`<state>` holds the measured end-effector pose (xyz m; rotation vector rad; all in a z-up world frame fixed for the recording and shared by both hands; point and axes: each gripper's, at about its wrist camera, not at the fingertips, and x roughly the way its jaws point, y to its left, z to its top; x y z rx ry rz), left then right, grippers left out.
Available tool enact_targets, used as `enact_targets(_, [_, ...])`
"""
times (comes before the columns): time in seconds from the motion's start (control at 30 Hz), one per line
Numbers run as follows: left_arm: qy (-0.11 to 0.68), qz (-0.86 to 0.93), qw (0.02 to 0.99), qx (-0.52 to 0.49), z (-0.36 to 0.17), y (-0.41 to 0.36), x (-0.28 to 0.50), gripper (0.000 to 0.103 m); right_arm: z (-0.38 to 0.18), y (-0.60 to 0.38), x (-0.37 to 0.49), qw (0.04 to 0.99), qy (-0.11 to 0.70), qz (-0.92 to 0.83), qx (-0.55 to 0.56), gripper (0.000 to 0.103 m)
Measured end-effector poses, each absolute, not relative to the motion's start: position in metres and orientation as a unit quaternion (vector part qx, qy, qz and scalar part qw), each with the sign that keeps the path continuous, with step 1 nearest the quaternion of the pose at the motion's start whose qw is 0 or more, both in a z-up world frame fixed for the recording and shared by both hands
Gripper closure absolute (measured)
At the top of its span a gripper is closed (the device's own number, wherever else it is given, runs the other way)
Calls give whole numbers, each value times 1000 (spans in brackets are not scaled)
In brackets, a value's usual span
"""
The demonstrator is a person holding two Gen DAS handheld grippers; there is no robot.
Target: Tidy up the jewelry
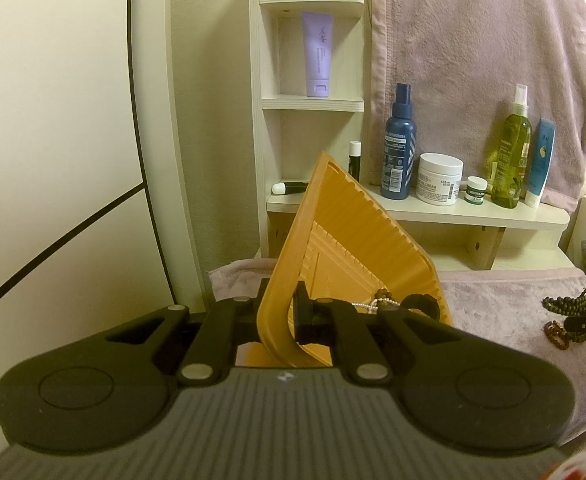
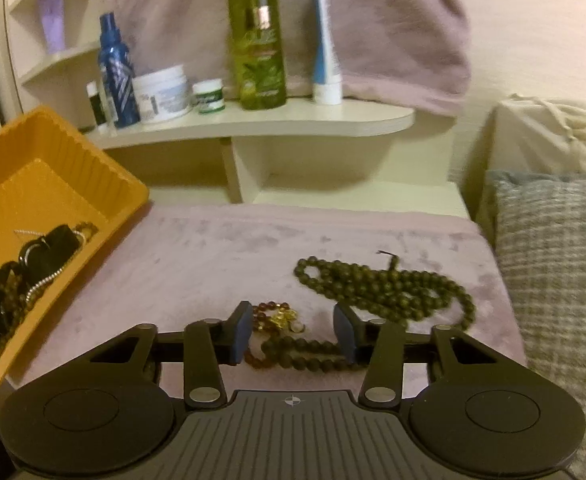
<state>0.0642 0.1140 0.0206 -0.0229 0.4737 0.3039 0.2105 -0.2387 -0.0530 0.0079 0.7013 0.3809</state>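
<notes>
Two grippers are working at once: the left gripper [image 1: 281, 314] is pinching the rim of the tilted orange tray [image 1: 345, 236], which is holding bracelets [image 2: 17, 288], while the right gripper [image 2: 293, 334] is hovering spread wide over an amber bead bracelet [image 2: 271, 316] beside a green bead necklace [image 2: 389, 288] on the pink cloth [image 2: 221, 248].

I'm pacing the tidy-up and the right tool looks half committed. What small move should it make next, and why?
Probably lower the right tool slightly and close it. Its fingers stand open around the reddish-brown bead bracelet on the pink cloth, with dark green beads close beside, so a careful pinch matters. The left tool holds the orange tray tilted.
</notes>
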Motion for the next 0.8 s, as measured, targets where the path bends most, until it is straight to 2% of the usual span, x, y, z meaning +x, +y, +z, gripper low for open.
enact_targets(0.07, [234,151,960,-13,20,115,64,95,-56,-234,217,918,348,189,-2,72])
enact_targets(0.33, [234,152,960,-15,19,115,63,95,-66,-224,228,913,358,193,-19,77])
enact_targets(0.47, [234,152,960,-18,19,116,63,95,-66,-222,229,912,359,195,-21,87])
enact_targets(0.8, [233,151,960,-19,19,117,64,95,-50,-219,214,927,318,192,-47,87])
